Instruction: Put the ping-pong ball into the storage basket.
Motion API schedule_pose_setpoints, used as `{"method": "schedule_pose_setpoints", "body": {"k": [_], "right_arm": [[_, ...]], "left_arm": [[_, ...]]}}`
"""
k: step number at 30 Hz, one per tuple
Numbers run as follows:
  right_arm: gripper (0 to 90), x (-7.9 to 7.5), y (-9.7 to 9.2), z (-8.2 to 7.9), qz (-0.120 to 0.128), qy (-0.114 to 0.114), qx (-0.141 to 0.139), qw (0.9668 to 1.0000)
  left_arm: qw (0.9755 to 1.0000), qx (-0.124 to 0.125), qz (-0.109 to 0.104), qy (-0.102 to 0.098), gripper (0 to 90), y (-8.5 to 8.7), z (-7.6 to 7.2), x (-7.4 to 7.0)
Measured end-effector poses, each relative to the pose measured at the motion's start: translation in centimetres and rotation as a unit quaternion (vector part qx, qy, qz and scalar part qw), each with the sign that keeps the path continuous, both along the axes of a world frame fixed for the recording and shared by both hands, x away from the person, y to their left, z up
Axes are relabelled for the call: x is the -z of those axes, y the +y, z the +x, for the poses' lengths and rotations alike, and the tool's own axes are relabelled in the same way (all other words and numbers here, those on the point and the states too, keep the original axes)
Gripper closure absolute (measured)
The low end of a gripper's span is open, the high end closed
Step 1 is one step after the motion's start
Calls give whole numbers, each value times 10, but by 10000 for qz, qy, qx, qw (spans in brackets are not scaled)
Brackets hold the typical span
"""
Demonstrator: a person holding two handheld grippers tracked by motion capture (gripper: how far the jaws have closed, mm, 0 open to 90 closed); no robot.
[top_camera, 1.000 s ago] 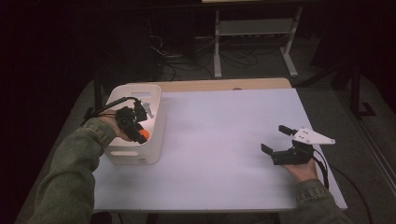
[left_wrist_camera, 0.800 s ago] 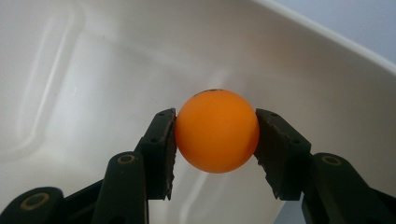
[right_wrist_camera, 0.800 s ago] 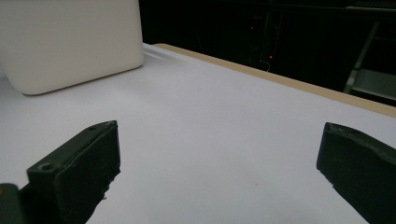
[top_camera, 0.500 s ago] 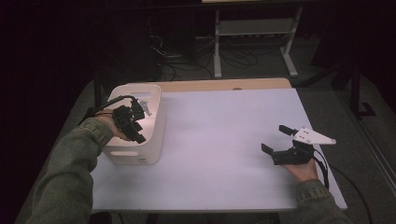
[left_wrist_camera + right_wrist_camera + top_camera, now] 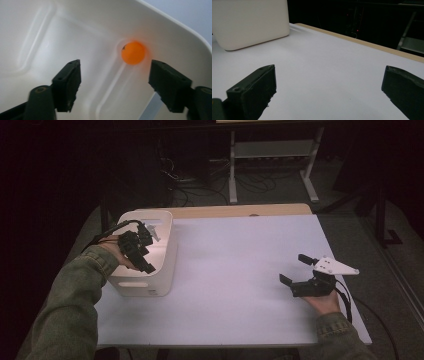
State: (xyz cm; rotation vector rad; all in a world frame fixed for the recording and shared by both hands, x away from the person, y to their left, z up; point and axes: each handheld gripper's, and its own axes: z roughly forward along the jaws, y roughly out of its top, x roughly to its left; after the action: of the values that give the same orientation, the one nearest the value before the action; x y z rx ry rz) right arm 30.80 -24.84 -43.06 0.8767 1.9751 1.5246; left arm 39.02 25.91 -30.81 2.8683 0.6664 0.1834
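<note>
My left tongs (image 5: 113,82) have just been opening over the smooth white plastic bin (image 5: 165,227); the round orange ball (image 5: 133,53) lies loose inside at one o'clock. My right tongs (image 5: 300,271) gape over the matte bench (image 5: 235,270).

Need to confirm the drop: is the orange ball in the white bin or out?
In. The orange ball lies on the floor of the white bin, clear of the left gripper, whose fingers have just been opening.

table (image 5: 240,270): white top, wooden strip along far edge
bin (image 5: 150,280): white, stands on table near its left edge
rest of top: bare
</note>
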Motion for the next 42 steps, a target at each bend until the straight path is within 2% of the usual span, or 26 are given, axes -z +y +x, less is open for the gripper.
{"method": "schedule_pose_setpoints", "body": {"k": [1,5,11,19,26,42], "right_arm": [[0,0,0,0,8,8,4,10000],[0,0,0,0,5,-3,3,10000],[0,0,0,-1,11,5,6,10000],[0,-1,0,-1,12,-9,-2,10000],[0,-1,0,-1,16,-1,5,10000],[0,-2,-1,-2,28,-31,8,10000]], "left_arm": [[10000,-15,-21,19,209,0,0,-1],[10000,-80,-54,16,148,1,-1,-5],[9999,-84,-90,-10,121,0,-4,-10],[9996,-218,-152,-117,1,1,-5,-18],[9981,-243,-489,-282,0,4,-9,-31],[9957,-100,-816,-430,0,4,-18,-39]]}}
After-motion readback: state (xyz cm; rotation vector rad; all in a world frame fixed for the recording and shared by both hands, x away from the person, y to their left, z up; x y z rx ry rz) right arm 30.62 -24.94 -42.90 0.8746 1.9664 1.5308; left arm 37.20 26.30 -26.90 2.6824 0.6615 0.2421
